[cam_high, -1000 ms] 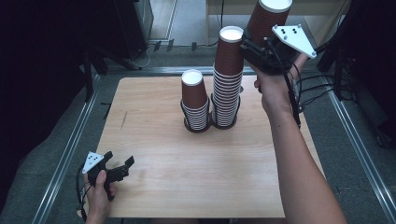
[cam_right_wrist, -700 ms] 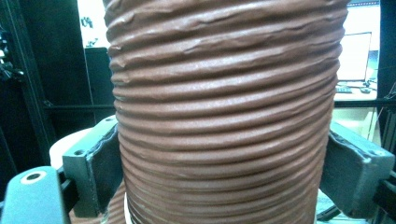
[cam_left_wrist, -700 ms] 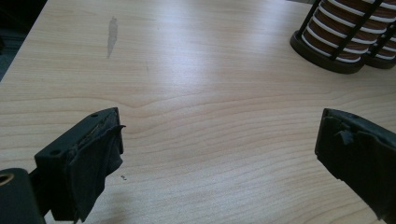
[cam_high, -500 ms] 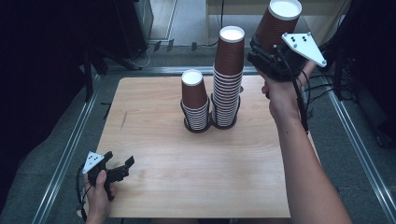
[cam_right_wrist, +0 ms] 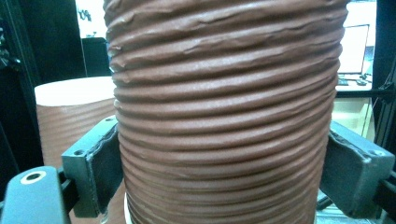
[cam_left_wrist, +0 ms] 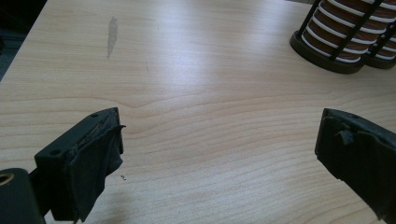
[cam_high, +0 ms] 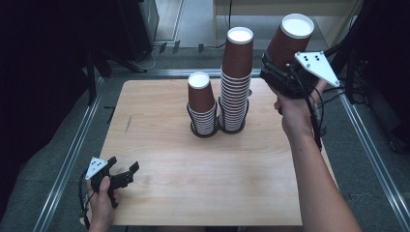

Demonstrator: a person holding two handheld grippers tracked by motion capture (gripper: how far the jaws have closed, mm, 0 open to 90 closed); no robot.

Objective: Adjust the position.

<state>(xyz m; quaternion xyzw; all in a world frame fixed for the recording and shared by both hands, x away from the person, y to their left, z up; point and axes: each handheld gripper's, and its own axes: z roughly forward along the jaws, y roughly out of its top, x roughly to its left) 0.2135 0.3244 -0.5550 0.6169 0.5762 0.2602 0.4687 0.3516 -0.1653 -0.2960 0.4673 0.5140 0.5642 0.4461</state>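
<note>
- Already aloft, the ribbed brown paper cup (cam_high: 291, 39) is clamped, upside down, in the right tool (cam_high: 280, 77), beside the tall stack of brown cups (cam_high: 236, 79)
- Squeezing harder could crush its thin wall; a loose grip could let it slip
- Swinging sideways may topple that stack
- Left tool (cam_high: 126, 173) rests gaping, empty, on the wooden table (cam_high: 203, 169)

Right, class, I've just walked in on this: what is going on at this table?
A person works two hand-held grippers at a wooden table. The right gripper is shut on a brown paper cup, upside down and held in the air to the right of the tall stack. A shorter stack stands beside that one, each in a black wire holder. The left gripper rests open at the table's near left corner, holding nothing.
</note>
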